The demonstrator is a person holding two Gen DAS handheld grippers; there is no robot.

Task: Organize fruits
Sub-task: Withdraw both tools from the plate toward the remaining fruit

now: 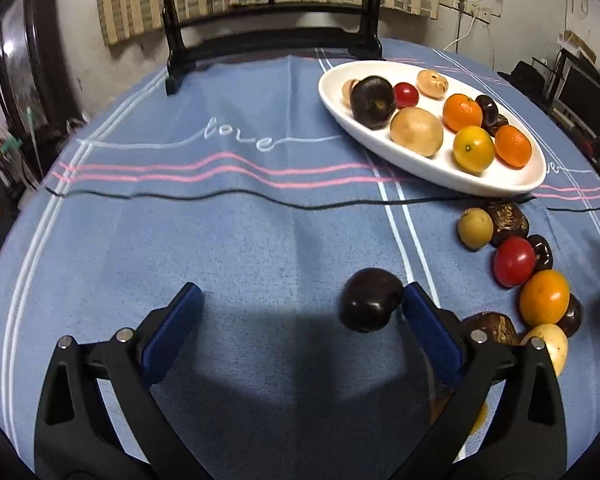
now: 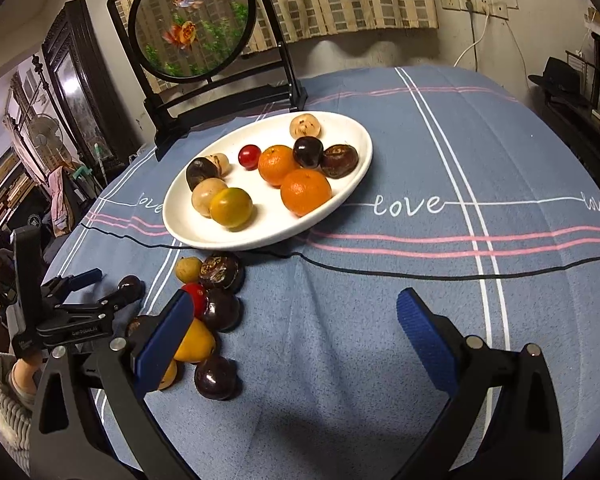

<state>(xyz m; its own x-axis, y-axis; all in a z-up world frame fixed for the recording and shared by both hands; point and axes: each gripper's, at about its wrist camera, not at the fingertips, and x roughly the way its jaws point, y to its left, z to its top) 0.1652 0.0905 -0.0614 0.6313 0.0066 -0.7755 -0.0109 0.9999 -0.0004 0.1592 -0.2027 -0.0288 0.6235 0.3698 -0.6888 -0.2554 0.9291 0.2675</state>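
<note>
Fruit fills the far half of the white oval ceramic dish on the table: two orange mandarins, a yellow-green citrus, a tan round fruit, a small red tomato-like fruit, two pale peeled-looking pieces, a glossy dark plum-like fruit and two brown chestnut-like ones. The near end of the dish is bare.

Just in front of the dish, loose fruit lies in a cluster on the blue striped tablecloth: a small yellow-brown fruit, a brown chestnut-like piece, a red round fruit, an orange-yellow citrus, a pale cream fruit, and several dark ones among them.

A single dark glossy round fruit sits apart from that cluster, to its left on the cloth. The left claw is spread wide, gripping nothing; its right blue pad touches or nearly touches this dark fruit, while the other pad stands well clear.

The right claw is also wide open and empty, over bare cloth beside the cluster, its left finger overlapping some of the fruit in view.

Behind the dish stands a round goldfish screen in a black frame.
</note>
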